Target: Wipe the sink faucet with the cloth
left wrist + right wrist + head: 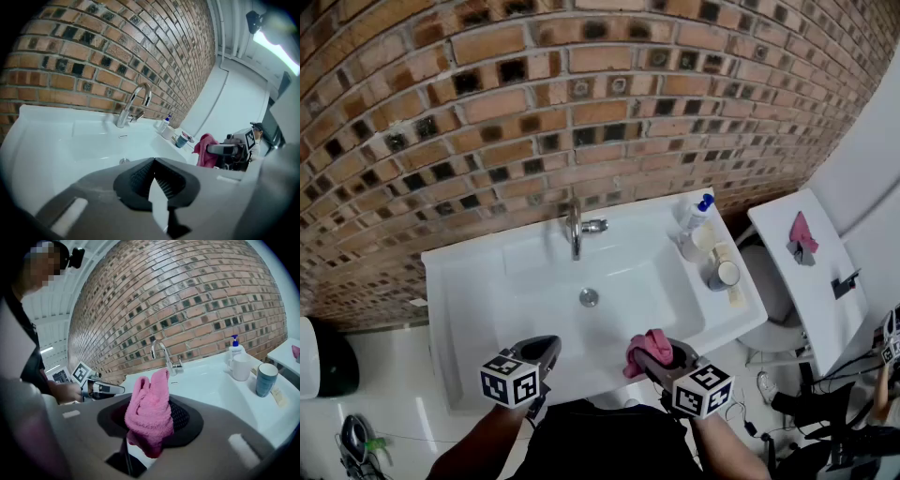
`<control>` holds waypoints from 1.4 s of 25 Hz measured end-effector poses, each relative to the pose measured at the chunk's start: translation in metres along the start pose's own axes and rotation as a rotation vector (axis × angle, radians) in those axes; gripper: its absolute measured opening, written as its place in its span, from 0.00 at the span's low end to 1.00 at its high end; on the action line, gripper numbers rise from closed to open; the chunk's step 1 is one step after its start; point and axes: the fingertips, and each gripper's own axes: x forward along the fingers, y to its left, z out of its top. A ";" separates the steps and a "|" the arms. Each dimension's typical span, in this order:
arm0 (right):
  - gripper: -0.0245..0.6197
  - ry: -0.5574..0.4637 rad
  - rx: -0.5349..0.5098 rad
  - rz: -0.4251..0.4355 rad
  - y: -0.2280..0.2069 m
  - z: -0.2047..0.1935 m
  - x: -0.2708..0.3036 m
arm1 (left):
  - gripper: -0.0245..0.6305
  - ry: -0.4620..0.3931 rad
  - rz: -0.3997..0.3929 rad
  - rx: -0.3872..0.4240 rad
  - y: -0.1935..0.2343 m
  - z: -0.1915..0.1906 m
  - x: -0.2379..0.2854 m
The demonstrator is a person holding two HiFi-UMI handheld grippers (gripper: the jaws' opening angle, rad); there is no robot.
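A chrome faucet (575, 230) with a curved spout stands at the back of the white sink (478, 300), against the brick wall; it also shows as the faucet (132, 106) and the faucet (164, 357). My right gripper (659, 354) hangs over the sink's front edge, shut on a bunched pink cloth (647, 351), the same cloth (149, 411) that fills its jaws up close. My left gripper (540, 354) hovers at the front edge too, shut with nothing in it. Both are well short of the faucet.
On the sink's right ledge stand a soap pump bottle (696, 214), a white mug (688, 246) and a blue-grey cup (721, 273). A white side shelf (825, 300) at the right holds another pink cloth (802, 234). A drain (589, 297) sits mid-basin.
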 end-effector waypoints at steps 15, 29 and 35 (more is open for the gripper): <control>0.28 -0.036 0.064 0.007 -0.037 0.046 0.082 | 0.04 -0.064 0.060 -0.068 0.064 0.013 -0.004; 0.28 -0.036 0.118 0.166 -0.180 0.120 0.187 | 0.04 -0.079 0.309 -0.215 0.060 0.010 0.046; 0.28 -0.014 0.179 0.174 -0.225 0.130 0.236 | 0.04 -0.076 0.354 -0.229 0.044 0.015 0.077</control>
